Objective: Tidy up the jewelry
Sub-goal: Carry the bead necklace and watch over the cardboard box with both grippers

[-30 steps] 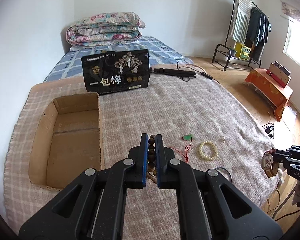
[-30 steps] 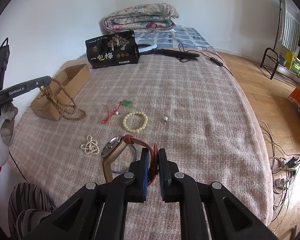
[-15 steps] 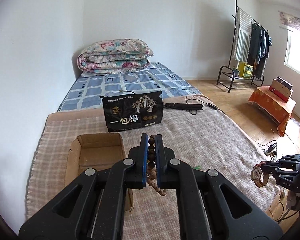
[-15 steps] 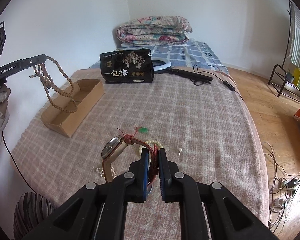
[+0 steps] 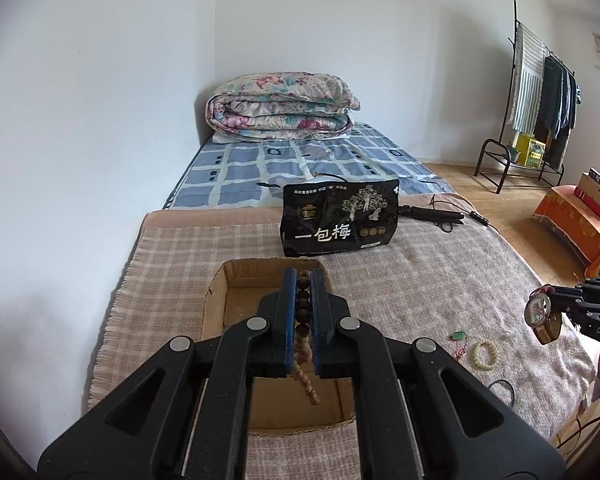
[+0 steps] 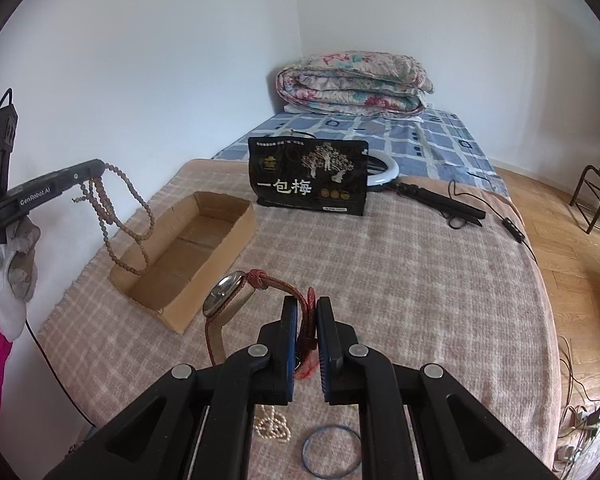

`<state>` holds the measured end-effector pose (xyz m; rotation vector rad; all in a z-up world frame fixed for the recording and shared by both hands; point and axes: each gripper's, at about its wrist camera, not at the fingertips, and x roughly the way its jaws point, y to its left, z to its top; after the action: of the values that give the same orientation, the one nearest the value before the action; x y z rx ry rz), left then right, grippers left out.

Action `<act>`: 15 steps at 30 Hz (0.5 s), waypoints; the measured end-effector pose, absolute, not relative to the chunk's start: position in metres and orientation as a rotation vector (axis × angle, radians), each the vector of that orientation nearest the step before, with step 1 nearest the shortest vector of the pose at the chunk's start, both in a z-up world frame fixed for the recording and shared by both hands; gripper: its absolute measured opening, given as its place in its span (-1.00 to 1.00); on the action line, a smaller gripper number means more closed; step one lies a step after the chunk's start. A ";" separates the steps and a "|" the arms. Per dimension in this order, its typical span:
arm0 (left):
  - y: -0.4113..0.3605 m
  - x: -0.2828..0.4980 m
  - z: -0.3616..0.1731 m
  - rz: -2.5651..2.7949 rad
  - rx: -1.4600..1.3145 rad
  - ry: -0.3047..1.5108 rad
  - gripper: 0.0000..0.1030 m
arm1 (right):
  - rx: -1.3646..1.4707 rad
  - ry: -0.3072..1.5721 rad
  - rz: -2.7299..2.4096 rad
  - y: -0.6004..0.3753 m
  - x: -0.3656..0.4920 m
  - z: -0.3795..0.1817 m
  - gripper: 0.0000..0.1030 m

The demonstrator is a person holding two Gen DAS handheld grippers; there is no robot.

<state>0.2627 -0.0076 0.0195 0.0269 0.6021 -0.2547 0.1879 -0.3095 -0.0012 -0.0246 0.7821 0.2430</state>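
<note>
Your left tongs (image 5: 303,296) pinch the wooden bead strand (image 5: 302,307) above the cardboard box (image 5: 216,312) at frame centre; your right tongs (image 6: 305,332) clamp the watch (image 6: 224,300) strap.

My left tool (image 5: 303,280) hides the middle of the box (image 5: 236,276) floor and the lower loops of the beads (image 5: 302,308). My right tool (image 6: 305,312) covers part of the watch (image 6: 224,300) strap. The pearls (image 6: 271,426) and blue ring (image 6: 332,452) at bottom centre are partly hidden. The bag's (image 6: 308,178) small print is unreadable.

Brown beads (image 5: 302,312), red watch strap (image 6: 309,320), checked blanket (image 6: 400,280)
</note>
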 end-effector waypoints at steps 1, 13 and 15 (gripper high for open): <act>-0.002 0.264 0.017 -0.250 0.020 0.606 -0.92 | -0.023 0.780 0.255 -0.303 0.193 0.000 -0.86; 0.034 0.280 -0.023 -0.212 -0.022 0.680 -0.92 | -0.027 0.800 0.366 -0.228 0.248 -0.011 -0.86; 0.037 0.281 -0.029 -0.210 -0.027 0.693 -0.92 | -0.029 0.807 0.375 -0.217 0.257 -0.016 -0.86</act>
<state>0.2811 0.0374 -0.0292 -0.0268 0.6926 -0.2105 0.2574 -0.2174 -0.0158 -0.0290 0.8071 0.3746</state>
